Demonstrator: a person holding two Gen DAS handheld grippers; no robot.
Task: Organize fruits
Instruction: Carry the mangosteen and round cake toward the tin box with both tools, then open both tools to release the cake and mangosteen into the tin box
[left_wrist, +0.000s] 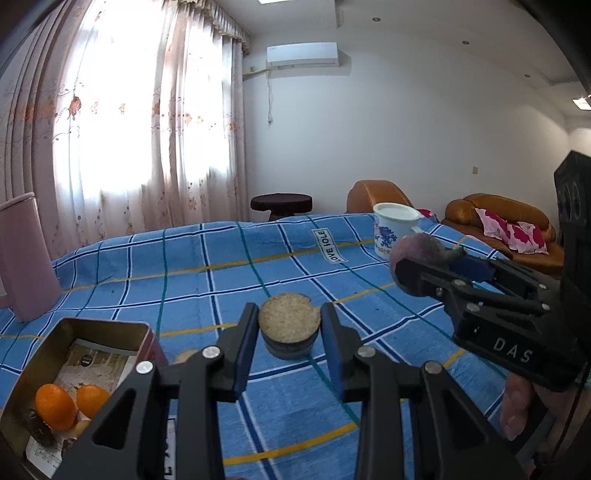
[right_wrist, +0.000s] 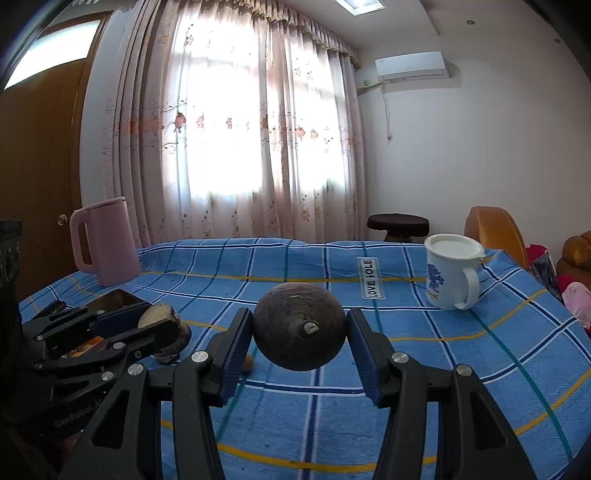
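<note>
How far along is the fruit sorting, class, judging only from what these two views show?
Done: two oranges already lie in the tin box. In hand: the left tool grips a cut half fruit; the right tool grips a whole dark round fruit. Left: both held pieces are not yet in the box.

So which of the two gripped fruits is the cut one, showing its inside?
The one in the left gripper: the halved fruit shows a flat, pale cut face. The right gripper holds a whole dark round fruit, stem stub facing the camera.
</note>
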